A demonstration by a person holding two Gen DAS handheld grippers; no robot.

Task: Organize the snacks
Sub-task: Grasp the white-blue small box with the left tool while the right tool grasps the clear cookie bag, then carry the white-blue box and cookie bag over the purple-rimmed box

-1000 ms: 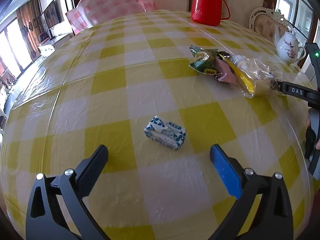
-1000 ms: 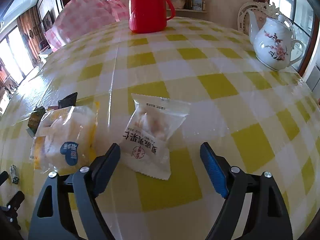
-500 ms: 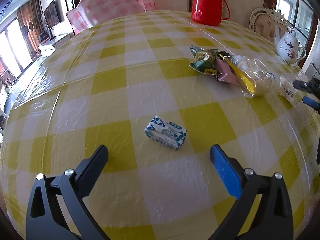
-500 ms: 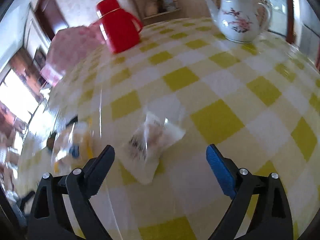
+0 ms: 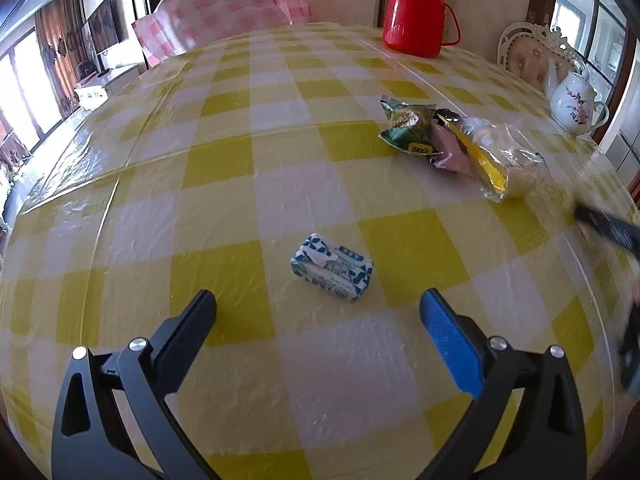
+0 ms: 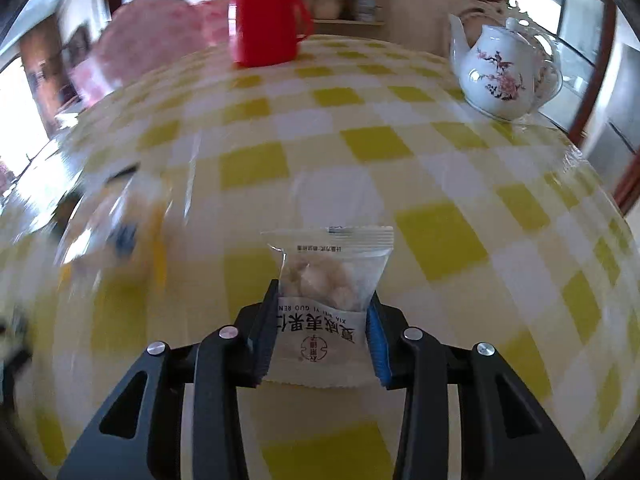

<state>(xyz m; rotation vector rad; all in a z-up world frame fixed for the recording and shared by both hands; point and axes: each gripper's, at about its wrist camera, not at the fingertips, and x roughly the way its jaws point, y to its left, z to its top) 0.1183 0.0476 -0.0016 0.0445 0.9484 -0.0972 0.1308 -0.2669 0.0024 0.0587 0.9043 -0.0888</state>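
Note:
A blue-and-white wrapped snack [image 5: 332, 272] lies on the yellow checked tablecloth [image 5: 224, 168], just beyond my left gripper [image 5: 318, 300], which is open and hovers over the table. My right gripper [image 6: 324, 292] is closing; its pads press both sides of a white see-through nut packet [image 6: 332, 248] with printed characters. Farther back lie a green packet [image 5: 406, 128], a pink packet [image 5: 448, 148] and a clear bread bag [image 5: 500, 160] in a cluster. The bread bag [image 6: 116, 232] is blurred in the right wrist view. The right gripper [image 5: 608, 228] shows as a dark blur at the right edge.
A red thermos [image 5: 414, 12] stands at the far side of the table. A white flowered teapot [image 6: 500, 76] sits at the back right near the edge. A pink checked bundle [image 5: 224, 12] and a cream chair [image 5: 532, 56] are beyond the table.
The right gripper moved onto the white nut packet and its jaws went from wide apart to pressed against the packet's sides. The left gripper and the blue-and-white snack have not moved.

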